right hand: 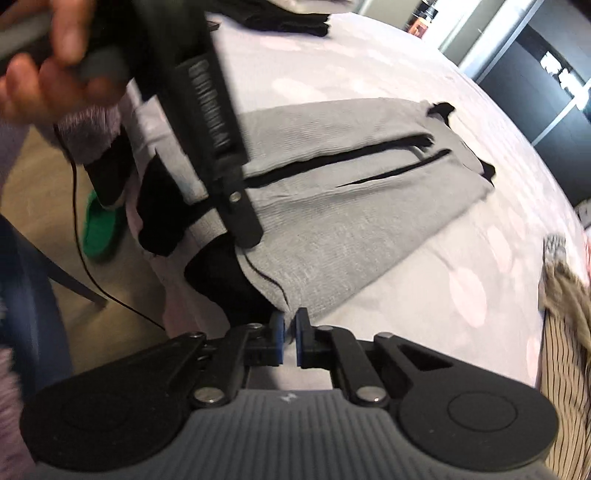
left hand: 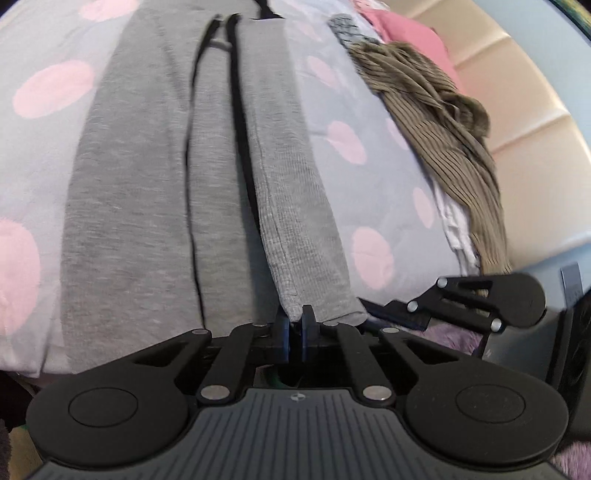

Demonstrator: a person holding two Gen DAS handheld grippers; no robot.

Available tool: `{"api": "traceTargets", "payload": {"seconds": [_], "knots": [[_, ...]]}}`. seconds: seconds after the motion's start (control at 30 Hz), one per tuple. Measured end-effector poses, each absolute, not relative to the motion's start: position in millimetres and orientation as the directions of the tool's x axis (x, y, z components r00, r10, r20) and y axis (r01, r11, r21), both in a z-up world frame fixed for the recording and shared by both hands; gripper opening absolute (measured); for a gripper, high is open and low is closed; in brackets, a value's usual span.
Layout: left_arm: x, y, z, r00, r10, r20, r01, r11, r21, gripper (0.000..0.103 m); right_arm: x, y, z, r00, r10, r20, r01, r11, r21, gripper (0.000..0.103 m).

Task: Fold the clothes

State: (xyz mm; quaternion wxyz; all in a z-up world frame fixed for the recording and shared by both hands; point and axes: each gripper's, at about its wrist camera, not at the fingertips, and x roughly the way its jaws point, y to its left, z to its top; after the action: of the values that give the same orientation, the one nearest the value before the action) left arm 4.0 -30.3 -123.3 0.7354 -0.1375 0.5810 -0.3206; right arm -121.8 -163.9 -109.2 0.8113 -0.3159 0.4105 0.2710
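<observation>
The bed is lying open between the grey garment and the heap of striped clothes, and also left of the garment. The heap is blocking the right side. In the right view, the left tongs are crossing above the garment's near end.

The bed is covered with a pale lilac sheet printed with large pink dots. A grey garment with black trim lies flat along the middle of the bed, its lower end at the near edge. In the right wrist view the same garment runs from the near edge toward the far side. A crumpled olive striped garment lies along the right edge, over white fabric. Pink clothing sits beyond it. A black item lies at the far edge.
</observation>
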Motion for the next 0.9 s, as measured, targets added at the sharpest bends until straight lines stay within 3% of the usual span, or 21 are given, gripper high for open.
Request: {"api": "traceTargets", "payload": {"seconds": [0.23, 0.3, 0.37, 0.43, 0.5, 0.7, 0.9], "knots": [[6.0, -35.6, -141.6, 0.086, -0.577, -0.812, 0.305, 0.791, -0.53, 0.004, -124.3, -156.0, -128.1, 0.474, 0.135, -0.87, -0.735, 0.604, -0.307, 0.007], [4.8, -35.4, -140.8, 0.072, -0.578, -0.813, 0.308, 0.788, -0.533, 0.004, -125.5, -156.4, -130.8, 0.476, 0.126, -0.871, -0.737, 0.597, -0.316, 0.012], [0.3, -34.4, -130.3, 0.072, -0.592, -0.803, 0.338, 0.772, -0.539, 0.011, -125.1, -160.0, -122.6, 0.471, 0.145, -0.87, -0.736, 0.608, -0.297, 0.015], [-2.1, -28.5, -114.9, 0.091, -0.615, -0.784, 0.353, 0.756, -0.552, 0.03, -119.0, -167.7, -108.6, 0.468, 0.174, -0.866, -0.722, 0.64, -0.261, 0.03], [-1.7, -18.2, -98.5, 0.128, -0.639, -0.759, 0.365, 0.742, -0.563, 0.039, -111.3, -176.9, -93.7, 0.472, 0.202, -0.859, -0.702, 0.676, -0.227, 0.031], [-1.3, 4.4, -81.8, 0.279, -0.548, -0.788, 0.363, 0.82, -0.442, 0.039, -82.2, -191.8, -58.4, 0.541, 0.243, -0.805, -0.565, 0.814, -0.133, 0.03], [-9.1, -13.9, -97.7, 0.33, -0.444, -0.833, 0.427, 0.857, -0.288, 0.039, -65.0, -171.0, -75.7, 0.535, 0.24, -0.81, -0.476, 0.878, -0.054, 0.029]]}}
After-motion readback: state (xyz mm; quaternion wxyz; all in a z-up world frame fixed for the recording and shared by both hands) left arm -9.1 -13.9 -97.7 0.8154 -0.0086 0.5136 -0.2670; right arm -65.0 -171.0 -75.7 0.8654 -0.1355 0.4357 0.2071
